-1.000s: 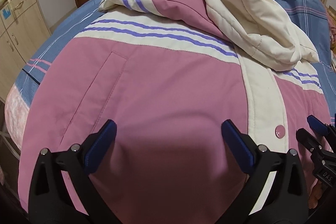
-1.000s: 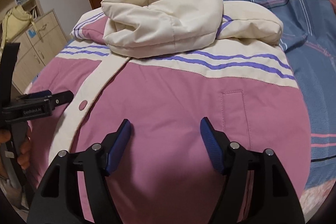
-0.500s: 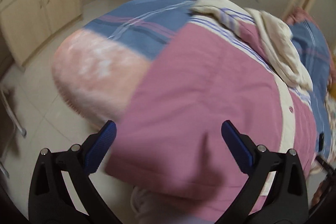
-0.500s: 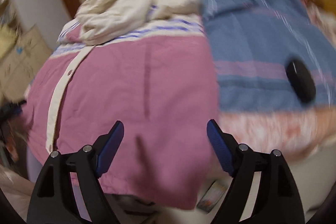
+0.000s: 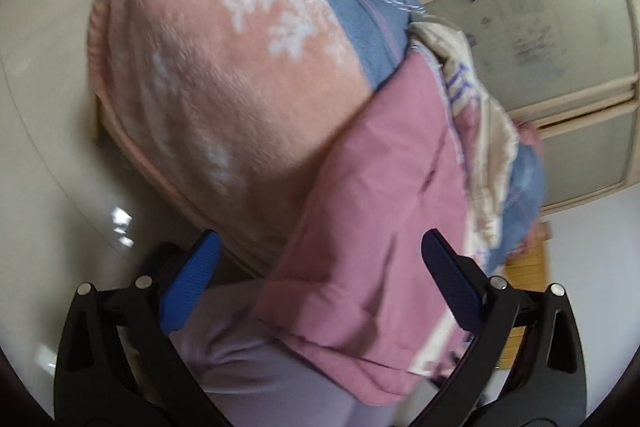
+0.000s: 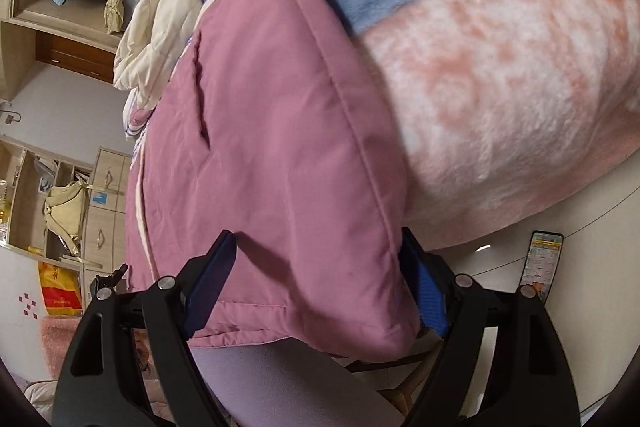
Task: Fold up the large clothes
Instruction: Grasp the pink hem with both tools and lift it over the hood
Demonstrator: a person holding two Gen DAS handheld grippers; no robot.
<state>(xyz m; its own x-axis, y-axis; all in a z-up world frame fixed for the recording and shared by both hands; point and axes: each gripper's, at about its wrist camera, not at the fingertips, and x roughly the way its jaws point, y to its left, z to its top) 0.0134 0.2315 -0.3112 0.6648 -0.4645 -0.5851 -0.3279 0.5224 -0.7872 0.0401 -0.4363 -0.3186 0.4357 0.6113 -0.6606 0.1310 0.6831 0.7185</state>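
A large pink jacket with cream bands, purple stripes and a cream hood lies on the bed, and its hem hangs over the bed's near edge. It also shows in the right wrist view. My left gripper is open, with the hem's left bottom corner between its blue pads. My right gripper is open, with the hem's right bottom corner between its pads. The jaws of both stand wide apart.
A blue striped and pink fleece blanket covers the bed, seen also in the right wrist view. Pale tiled floor lies below. A phone lies on the floor at the right. Cupboards and shelves stand behind.
Both grippers have dropped from above the jacket to the bed's near edge and tilted outward. Each now has a bottom corner of the hem between its open pads.
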